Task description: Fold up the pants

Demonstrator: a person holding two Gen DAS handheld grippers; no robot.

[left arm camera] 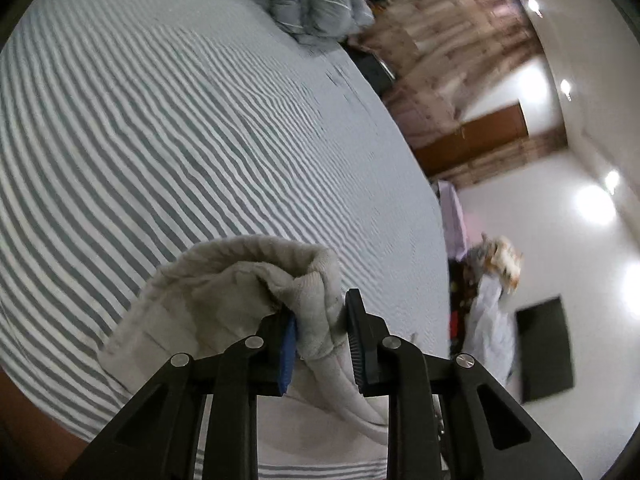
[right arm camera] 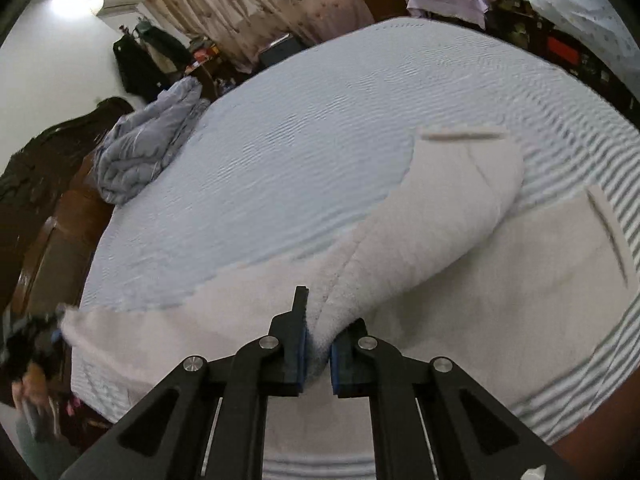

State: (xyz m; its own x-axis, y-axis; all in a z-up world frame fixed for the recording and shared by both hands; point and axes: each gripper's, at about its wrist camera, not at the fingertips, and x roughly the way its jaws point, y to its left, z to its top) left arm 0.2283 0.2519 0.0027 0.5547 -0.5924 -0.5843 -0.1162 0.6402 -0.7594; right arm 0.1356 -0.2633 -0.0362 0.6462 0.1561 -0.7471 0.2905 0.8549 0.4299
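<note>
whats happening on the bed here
A person is folding light grey pants on a striped bed sheet with a gripper in each hand. The left gripper has its jaws clamped on a ribbed hem, the right gripper pinches a fold of the fabric. A crumpled grey blanket lies at the far end.

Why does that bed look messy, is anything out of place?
Only a little. A grey quilt lies crumpled at the bed's far corner. The cream pants look bunched, but each claw, left and right, grips an edge mid-fold. No visible spills or damage.
</note>
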